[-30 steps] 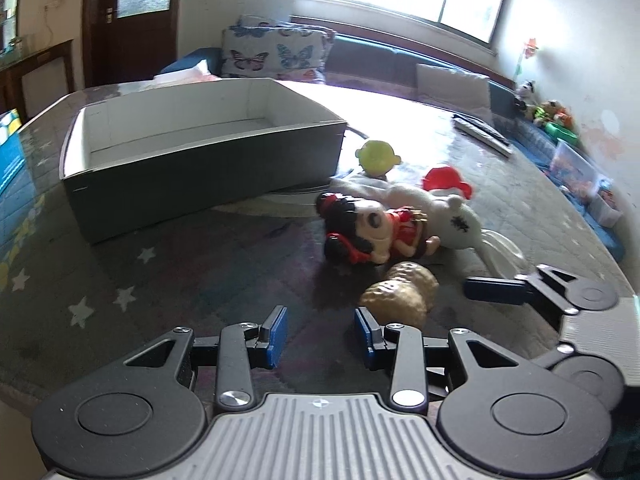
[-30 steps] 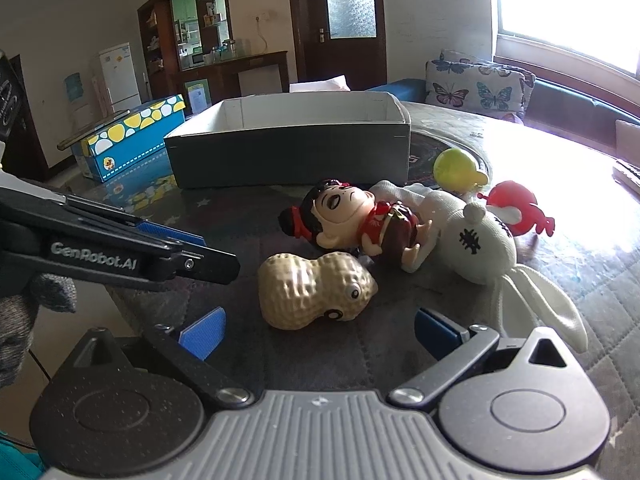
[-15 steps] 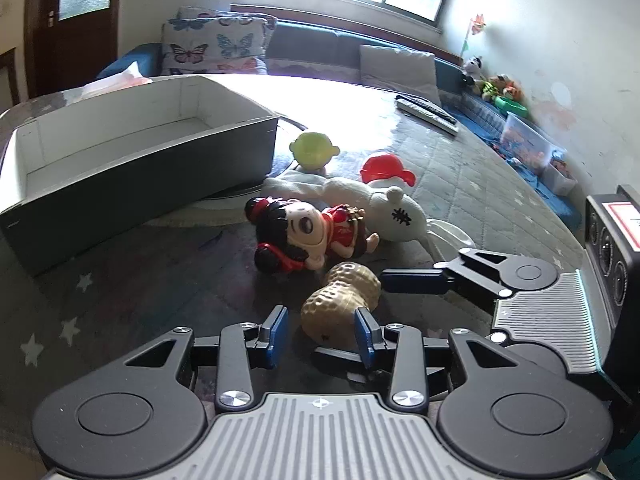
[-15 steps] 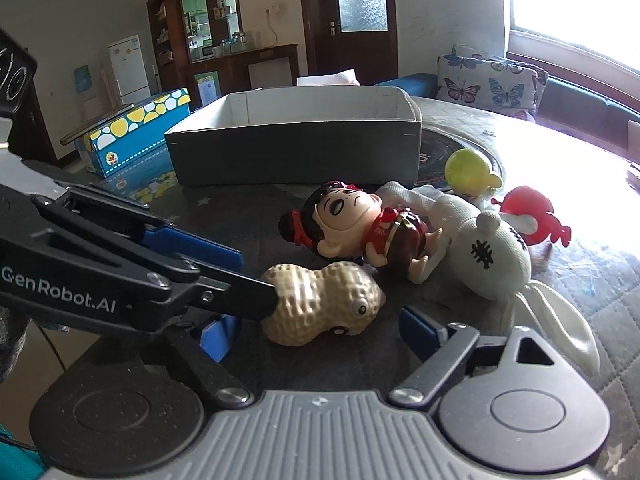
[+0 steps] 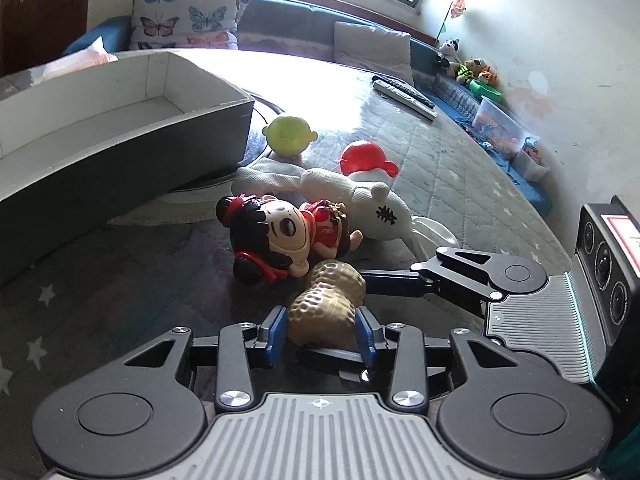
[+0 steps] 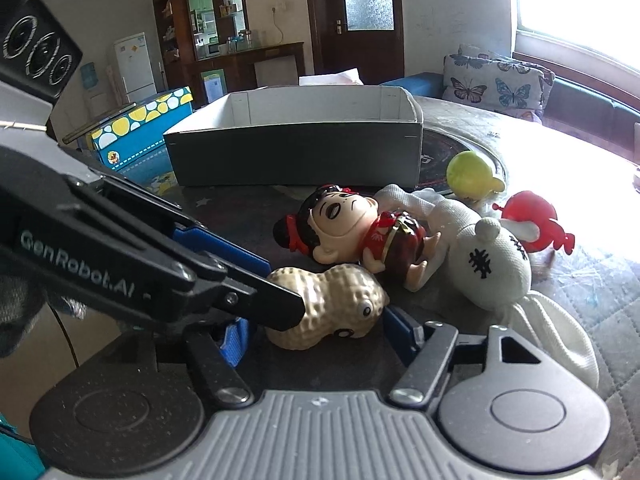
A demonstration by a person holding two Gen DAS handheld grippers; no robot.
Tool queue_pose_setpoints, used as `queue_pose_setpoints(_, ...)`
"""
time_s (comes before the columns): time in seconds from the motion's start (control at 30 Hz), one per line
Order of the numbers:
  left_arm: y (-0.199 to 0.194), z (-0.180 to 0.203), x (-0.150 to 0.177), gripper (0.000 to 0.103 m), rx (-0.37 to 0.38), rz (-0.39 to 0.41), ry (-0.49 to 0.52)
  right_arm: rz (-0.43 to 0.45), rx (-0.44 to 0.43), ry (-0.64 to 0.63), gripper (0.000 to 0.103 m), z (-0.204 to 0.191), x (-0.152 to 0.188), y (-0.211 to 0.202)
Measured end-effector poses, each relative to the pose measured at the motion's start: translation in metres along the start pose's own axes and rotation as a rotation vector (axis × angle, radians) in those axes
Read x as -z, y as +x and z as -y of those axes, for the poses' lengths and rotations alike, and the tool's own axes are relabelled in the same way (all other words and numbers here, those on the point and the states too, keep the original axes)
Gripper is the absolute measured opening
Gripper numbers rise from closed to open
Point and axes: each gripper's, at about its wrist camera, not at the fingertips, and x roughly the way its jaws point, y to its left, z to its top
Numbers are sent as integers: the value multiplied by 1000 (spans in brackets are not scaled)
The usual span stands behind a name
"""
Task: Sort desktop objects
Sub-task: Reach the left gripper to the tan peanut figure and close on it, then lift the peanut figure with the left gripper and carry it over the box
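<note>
- The left tool (image 5: 320, 330) sits low over the worktop (image 5: 460, 184), its blue pads on either side of the near end of the peanut (image 5: 326, 306). The pads look to be touching the peanut's flanks, but I cannot tell whether they are pressing on it.
- The right tool (image 6: 316, 330) comes at the same peanut (image 6: 332, 304) from the other side. Its fingers stand apart, one blue pad by each end of the toy, and no grip is visible.
- In the right wrist view one black finger of the left tool (image 6: 256, 300) lies across the front of the peanut. In the left wrist view one finger of the right tool (image 5: 396, 282) reaches to the peanut's far lobe.
- The peanut lies on its side on the worktop, touching the doll (image 5: 280, 236) just behind it.
- The doll, black-haired and dressed in red, lies on its back against a white plush (image 5: 360, 200).
- Beyond the plush sit a red toy (image 5: 366, 156) and a green toy (image 5: 288, 134), close together.
- The grey box (image 5: 120, 136), open-topped with white inner walls, stands on the worktop to the left of the toys, near the green one.
- Two remotes (image 5: 402, 94) lie well off on the far side of the worktop.
</note>
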Motion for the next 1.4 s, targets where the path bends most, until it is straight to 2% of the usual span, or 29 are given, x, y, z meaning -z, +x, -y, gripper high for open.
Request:
queue_pose_setpoints(0.53, 5, -11, -2, 45, 42, -8, -55, 3, 13, -16, 66, -2, -1, 0)
queue_pose_setpoints(0.77, -12, -8, -2, 45, 53, 34, -53, 21, 17, -53, 66, -9, -8, -13)
queue_pose_setpoints(1.07, -44, -21, -36, 45, 52, 148, -61, 105, 18, -131, 66, -12, -54, -20)
queue_pose_setpoints(1.23, -50, -44, -71, 45, 34, 200, -80, 145, 17, -170, 66, -6, -99, -2)
queue_pose_setpoints(1.4, -42, -80, -109, 45, 34, 220, -123, 142, 7, -190, 66, 5, -144, 30)
